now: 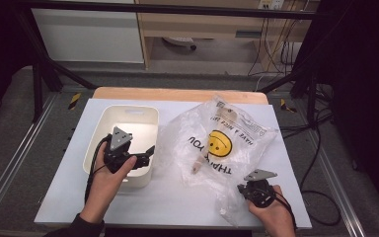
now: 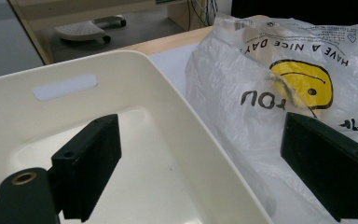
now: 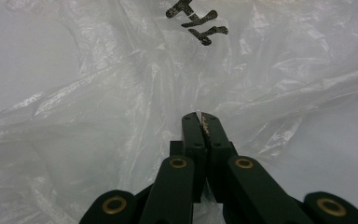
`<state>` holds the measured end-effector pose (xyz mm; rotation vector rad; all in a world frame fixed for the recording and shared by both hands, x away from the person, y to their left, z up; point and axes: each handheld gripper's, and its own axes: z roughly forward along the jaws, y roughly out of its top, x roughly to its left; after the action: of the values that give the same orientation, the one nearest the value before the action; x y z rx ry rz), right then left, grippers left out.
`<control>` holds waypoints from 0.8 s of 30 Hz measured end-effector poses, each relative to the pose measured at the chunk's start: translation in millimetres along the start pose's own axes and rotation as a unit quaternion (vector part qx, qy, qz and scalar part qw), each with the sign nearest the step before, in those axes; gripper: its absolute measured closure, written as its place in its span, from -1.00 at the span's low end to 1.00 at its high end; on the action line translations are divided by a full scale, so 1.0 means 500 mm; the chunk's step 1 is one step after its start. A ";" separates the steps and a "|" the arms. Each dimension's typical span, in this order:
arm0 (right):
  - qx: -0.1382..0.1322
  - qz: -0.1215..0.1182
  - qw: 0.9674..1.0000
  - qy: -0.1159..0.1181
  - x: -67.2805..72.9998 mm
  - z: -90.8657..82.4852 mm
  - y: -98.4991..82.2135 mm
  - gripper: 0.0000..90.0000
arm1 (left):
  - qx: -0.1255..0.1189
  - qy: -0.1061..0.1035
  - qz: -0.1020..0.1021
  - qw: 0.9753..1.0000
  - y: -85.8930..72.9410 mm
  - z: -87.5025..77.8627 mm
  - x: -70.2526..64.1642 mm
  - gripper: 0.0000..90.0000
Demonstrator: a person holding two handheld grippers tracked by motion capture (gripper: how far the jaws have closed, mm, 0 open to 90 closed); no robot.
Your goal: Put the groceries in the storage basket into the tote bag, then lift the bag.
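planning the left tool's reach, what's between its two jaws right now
In the left gripper view, the bin's right rim and part of the plastic bag lie between the open jaws, ungripped.

Overall light: bright and even over the pale grey table top (image 1: 177, 197); the surroundings at both sides fall to near black.
Source: seems overhead; no lamp is seen.
Shadows: soft and faint, a thin one under the cream rectangular plastic tub (image 1: 123, 133).
Glare: small white glints along the creases of the clear crinkled plastic bag with a yellow smiley face (image 1: 222, 143).
Focus: the high view is slightly soft; the print on the bag stays readable.
Close blur: the left gripper's (image 2: 200, 163) black jaws look smeared at their near ends.
Right gripper view: flat, grey, low in contrast.
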<state>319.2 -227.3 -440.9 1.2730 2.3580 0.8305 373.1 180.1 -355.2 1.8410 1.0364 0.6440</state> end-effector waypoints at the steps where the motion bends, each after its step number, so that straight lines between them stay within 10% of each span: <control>1: 0.000 0.001 1.000 -0.001 -0.002 -0.001 -0.001 1.00 | 0.000 0.000 0.000 1.000 0.000 0.000 -0.001 -0.73; 24: 0.015 0.015 0.999 -0.037 -0.080 -0.023 -0.016 1.00 | 0.007 -0.024 0.017 1.000 0.004 0.006 -0.044 -0.73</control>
<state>329.8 -268.2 -436.5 1.3301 2.3079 0.7465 364.7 159.3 -354.8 1.8808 0.9813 0.6112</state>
